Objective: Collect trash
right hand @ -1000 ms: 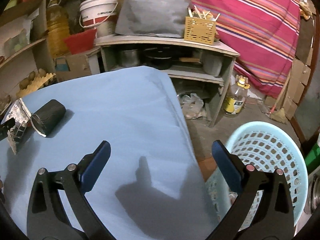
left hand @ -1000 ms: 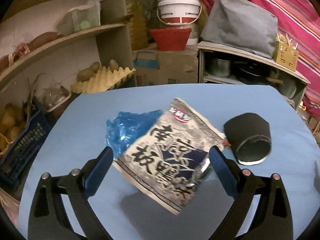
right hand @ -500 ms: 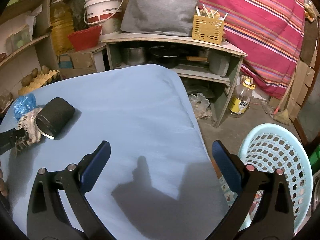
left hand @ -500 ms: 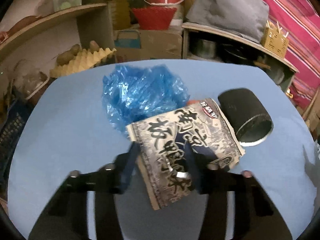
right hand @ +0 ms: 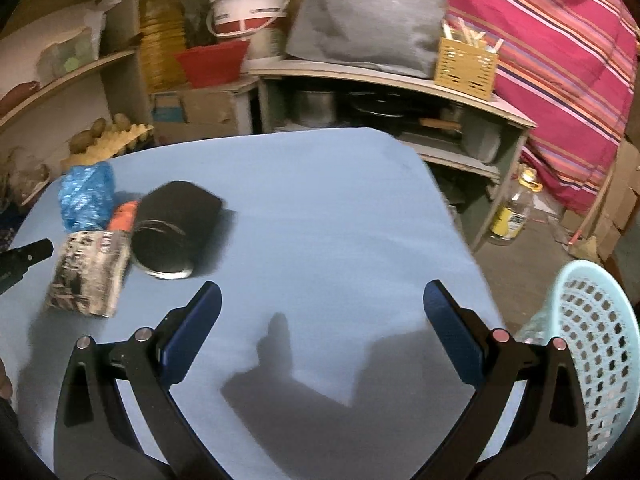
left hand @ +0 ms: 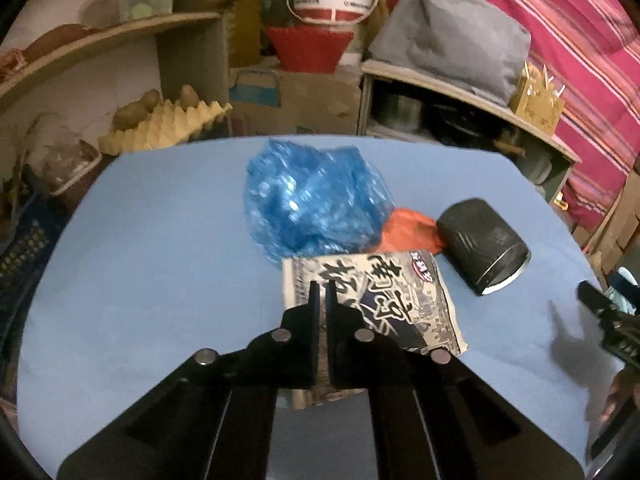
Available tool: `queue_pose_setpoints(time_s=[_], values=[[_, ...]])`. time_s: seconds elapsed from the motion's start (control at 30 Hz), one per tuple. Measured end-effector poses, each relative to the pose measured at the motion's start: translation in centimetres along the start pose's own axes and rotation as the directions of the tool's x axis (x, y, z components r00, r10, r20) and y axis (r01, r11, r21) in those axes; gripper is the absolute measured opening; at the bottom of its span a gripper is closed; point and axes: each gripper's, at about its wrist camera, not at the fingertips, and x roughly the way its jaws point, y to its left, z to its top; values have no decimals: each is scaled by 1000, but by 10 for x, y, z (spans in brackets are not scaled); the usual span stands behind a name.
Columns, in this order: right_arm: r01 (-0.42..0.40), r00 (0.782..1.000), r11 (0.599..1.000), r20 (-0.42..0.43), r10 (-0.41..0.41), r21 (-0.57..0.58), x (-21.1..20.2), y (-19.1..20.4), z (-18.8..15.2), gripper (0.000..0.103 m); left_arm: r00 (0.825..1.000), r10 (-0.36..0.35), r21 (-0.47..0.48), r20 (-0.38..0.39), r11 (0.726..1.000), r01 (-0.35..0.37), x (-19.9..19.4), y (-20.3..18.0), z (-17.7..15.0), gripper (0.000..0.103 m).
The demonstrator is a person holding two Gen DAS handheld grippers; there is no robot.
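Your left gripper [left hand: 320, 292] has just been closing and now pinches the printed snack wrapper [left hand: 376, 300] on the blue table [left hand: 160, 260], beside the black cup [left hand: 484, 248]. That piece looks secured for the basket [right hand: 592, 356]; your right gripper [right hand: 320, 332] hangs wide, empty

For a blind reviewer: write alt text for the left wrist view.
The left gripper is shut on a printed snack wrapper on a blue table. Behind it lie a crumpled blue plastic bag, an orange scrap and a black cup on its side.
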Motion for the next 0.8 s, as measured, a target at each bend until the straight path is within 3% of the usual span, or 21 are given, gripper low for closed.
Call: queue_pose_setpoints(time_s=[0.13,0.27,0.37,0.7,0.73,0.8], values=[[-50,999,998,7,50,-23,7,33,8,98,999,24,13,43,1000,-24,-19,10,0,3],[-64,998,997,21,65,-34,12,54,16,98,1000,15,10,9,1000,-15,-15,20,-4,4],[-91,995,996,34,91,-7,15,65,27,98,998,55,27,2,998,-56,-12,23,-7,4],[-83,997,995,-9,82,-48,51,100,37,98,998,54,-71,-26,996,-56,-8,62,-6,5],[-80,997,996,-14,79,-51,54,101,37,97,997,64,-73,-34,995,-67,-6,65,-7,5],[-103,994,993,-40,101,-51,61,103,38,74,996,76,-80,-43,994,-79,-3,70,-6,5]])
